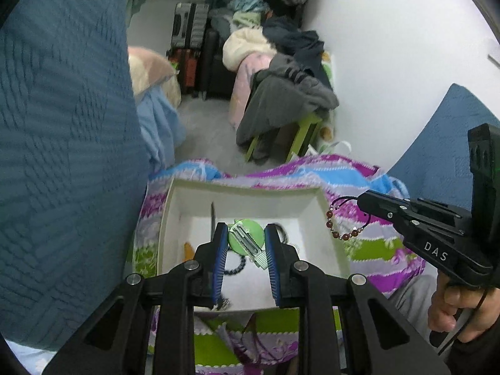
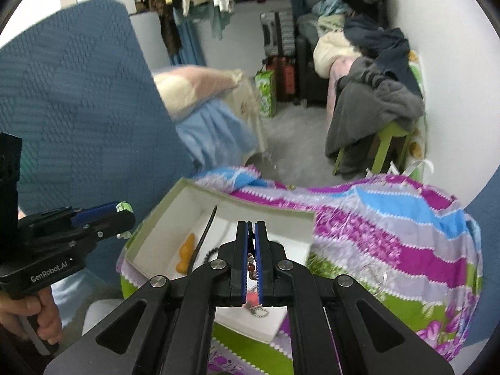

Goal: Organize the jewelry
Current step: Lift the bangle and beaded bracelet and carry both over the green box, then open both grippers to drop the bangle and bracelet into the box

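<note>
An open white box (image 1: 331, 237) lies on a striped purple, blue and green blanket (image 1: 375, 247). Above the box, my left gripper (image 1: 245, 234) is shut on a round green hair clip (image 1: 242, 237) with a metal clasp. To the right, beside the box's rim, my right gripper (image 1: 362, 201) is shut on the black cord of a brown beaded bracelet (image 1: 339, 234), which dangles below it. In the right wrist view, the right gripper (image 2: 251, 228) is over the box (image 2: 150, 243), with the bracelet's beads (image 2: 251, 268) showing between its pads. The left gripper (image 2: 125, 215) is at the left with a bit of green clip (image 2: 125, 207) at its tip.
Inside the box are an orange piece (image 2: 187, 253), a thin black stick (image 2: 204, 237), a dark beaded bracelet (image 1: 239, 265) and a black hair tie (image 1: 282, 231). Blue quilted cushions (image 1: 62, 125) flank the blanket. Beyond are a green stool with clothes (image 1: 281, 106) and suitcases (image 1: 187, 31).
</note>
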